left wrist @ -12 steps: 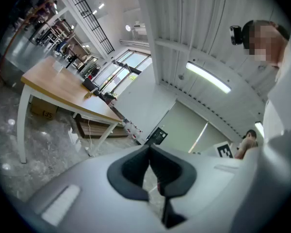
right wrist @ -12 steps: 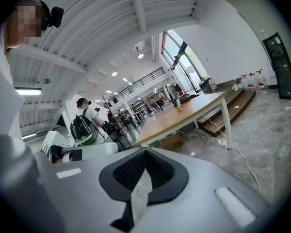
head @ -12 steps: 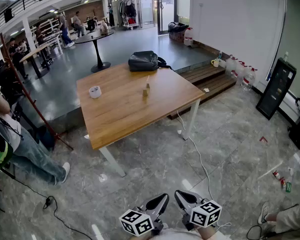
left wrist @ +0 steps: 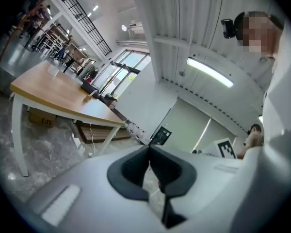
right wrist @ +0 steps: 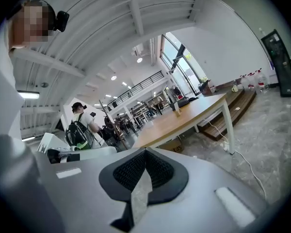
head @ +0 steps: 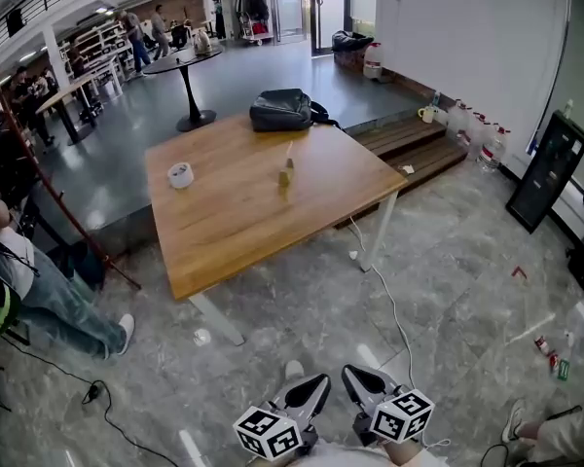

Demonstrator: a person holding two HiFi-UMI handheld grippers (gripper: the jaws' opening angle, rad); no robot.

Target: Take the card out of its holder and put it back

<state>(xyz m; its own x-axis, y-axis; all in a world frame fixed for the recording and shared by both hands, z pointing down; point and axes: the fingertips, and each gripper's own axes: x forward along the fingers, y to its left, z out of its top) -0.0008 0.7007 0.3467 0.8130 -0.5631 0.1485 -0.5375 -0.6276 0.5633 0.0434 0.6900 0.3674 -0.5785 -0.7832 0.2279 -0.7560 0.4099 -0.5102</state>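
Head view: wooden table (head: pixel 253 212) on grey stone floor (head: pixel 448 261); left gripper (head: pixel 316 388) and right gripper (head: pixel 354 378) closed, empty.

We count one wooden table (head: pixel 243 224), and on that table one black bag (head: pixel 282 111), one tape roll (head: pixel 180 174), one card holder (head: pixel 285 176).

The person is wearing a white top (left wrist: pixel 287 86) and a black camera (left wrist: pixel 227 27) strapped at the head. The left hand-held gripper (head: pixel 314 387) and the right hand-held gripper (head: pixel 356 378) are showing smooth pale grey shells with black ribbed pads (right wrist: pixel 131 171). Each is carrying a white cube (head: pixel 268 433) printed with black square markers.
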